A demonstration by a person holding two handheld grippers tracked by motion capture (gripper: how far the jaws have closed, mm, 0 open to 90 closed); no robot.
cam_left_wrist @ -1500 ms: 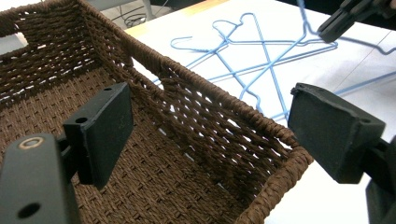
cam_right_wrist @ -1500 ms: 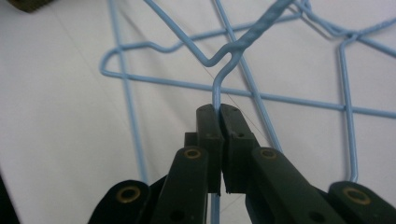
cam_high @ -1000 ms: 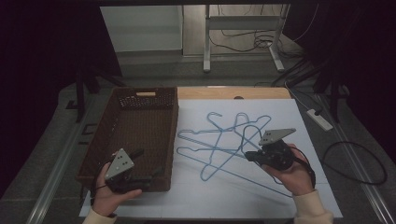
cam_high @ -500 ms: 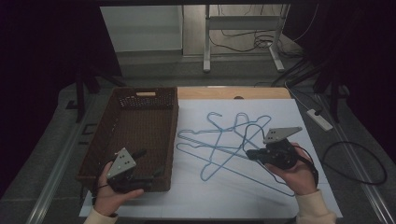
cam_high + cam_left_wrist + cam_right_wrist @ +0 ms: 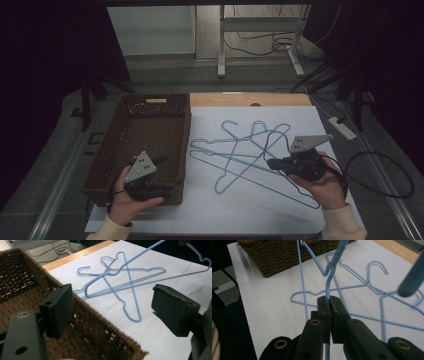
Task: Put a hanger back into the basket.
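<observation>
Lying across the middle of the white bench top (image 5: 300,117): 3 blue wire hangers (image 5: 235,155), overlapping in a star-like tangle, hooks pointing toward the far edge.

Sitting along the left edge: a brown wicker basket (image 5: 127,130), long axis running near-to-far, its right wall just beside the hangers' leftmost tips. Leaving open white surface along the near edge between the 2 hands, and a bare strip at the far right corner.

Clamping one blue hanger (image 5: 331,277) by its neck: the right gripper (image 5: 272,162), jaws pinched tight on the wire near the right edge. Rising from the pads toward the basket in the right gripper view, hook curling at the top; in the high view, long bottom wire slanting from mid-bench down toward the near right corner, that end tilted off the surface.

Hovering over the basket's near right corner: the left gripper (image 5: 112,312), jaws standing wide apart with nothing between them, pointing across the basket rim toward the hanger tangle.
</observation>
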